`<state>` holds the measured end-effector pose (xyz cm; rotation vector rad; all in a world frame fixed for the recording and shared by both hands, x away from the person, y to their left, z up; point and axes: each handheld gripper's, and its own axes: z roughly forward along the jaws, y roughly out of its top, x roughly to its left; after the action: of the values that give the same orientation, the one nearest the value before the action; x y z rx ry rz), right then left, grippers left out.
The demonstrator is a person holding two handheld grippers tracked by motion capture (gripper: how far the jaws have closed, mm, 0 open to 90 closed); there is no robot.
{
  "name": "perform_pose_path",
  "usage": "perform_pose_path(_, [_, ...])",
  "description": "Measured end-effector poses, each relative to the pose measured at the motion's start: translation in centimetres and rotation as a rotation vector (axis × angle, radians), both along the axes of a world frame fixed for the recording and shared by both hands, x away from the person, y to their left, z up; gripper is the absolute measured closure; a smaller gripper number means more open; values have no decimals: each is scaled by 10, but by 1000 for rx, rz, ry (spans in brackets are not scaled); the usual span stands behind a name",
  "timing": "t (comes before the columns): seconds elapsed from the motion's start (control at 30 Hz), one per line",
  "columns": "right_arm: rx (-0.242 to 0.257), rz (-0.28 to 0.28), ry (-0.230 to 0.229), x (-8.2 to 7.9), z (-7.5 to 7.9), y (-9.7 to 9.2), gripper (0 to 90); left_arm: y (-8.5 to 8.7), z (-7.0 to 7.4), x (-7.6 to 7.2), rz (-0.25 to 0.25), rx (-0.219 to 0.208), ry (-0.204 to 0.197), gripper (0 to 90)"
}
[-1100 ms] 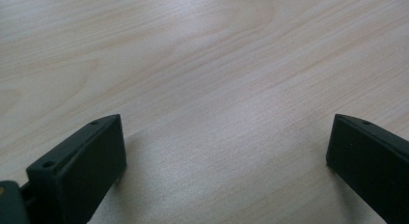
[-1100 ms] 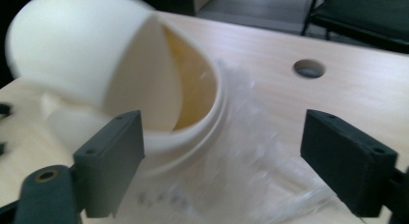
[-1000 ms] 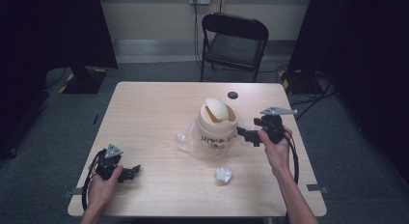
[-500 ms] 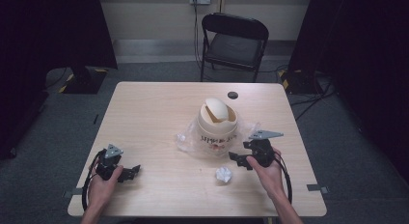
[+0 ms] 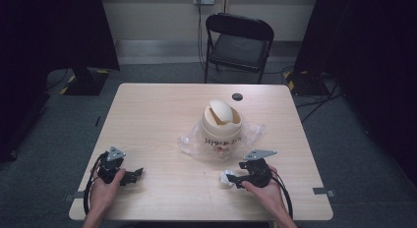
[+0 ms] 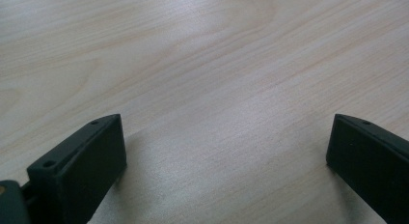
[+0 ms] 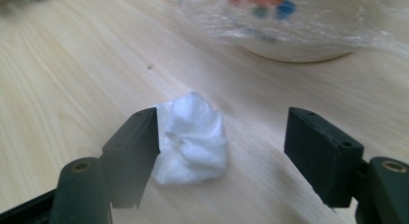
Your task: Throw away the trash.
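The right tongs (image 7: 222,137) have dropped from beside the cream swing-lid bin (image 5: 222,125) and are closing around the crumpled white paper wad (image 7: 193,137) lying on the pale wooden surface (image 5: 157,120); one jaw seems to be touching it, not yet gripping. The left tongs (image 6: 226,151) are resting released.

On the table (image 5: 147,120), the bin (image 5: 222,126) stands on a plastic bag (image 5: 248,136); the tissue wad (image 5: 226,177) lies at its 6 o'clock, the chair (image 5: 239,39) at 12.

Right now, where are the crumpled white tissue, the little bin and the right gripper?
crumpled white tissue (image 7: 193,137), right gripper view, its middle.
swing-lid bin (image 5: 221,121), high view, its domed lid.
right gripper (image 7: 222,144), right gripper view, midway between its fingertips.
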<state>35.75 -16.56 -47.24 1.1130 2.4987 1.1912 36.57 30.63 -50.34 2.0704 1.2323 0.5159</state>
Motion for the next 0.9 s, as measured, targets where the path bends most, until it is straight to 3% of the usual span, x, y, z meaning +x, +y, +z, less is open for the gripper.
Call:
perform_pose_path(0.1, [6,18,-8,-3,1,3,268,0,0,0,2,-1,-1,0])
perform_pose_path(0.23, [-9,71,-32,-10,1,14,187,0,0,0,1,-1,-1,0])
perform_pose_path(0.37, [-34,83,-34,-12,-3,17,201,0,0,0,2,-1,-1,0])
perform_pose_path(0.4, [-57,83,-31,-10,-7,18,241,0,0,0,1,0,0,0])
perform_pose_path(0.5, [-63,72,-27,-11,-9,19,259,0,0,0,1,0,0,0])
perform_pose_path(0.6, [-89,75,-36,-11,-11,21,392,0,0,0,1,-1,0,0])
perform_pose_path(0.73, [-104,72,-44,-11,-12,21,478,0,0,0,3,-3,0,0])
perform_pose_path(0.77, [-120,65,-47,-11,-12,20,536,0,0,0,3,-3,0,0])
perform_pose_path(0.9, [-111,66,-44,-10,-13,19,615,0,0,0,1,0,0,0])
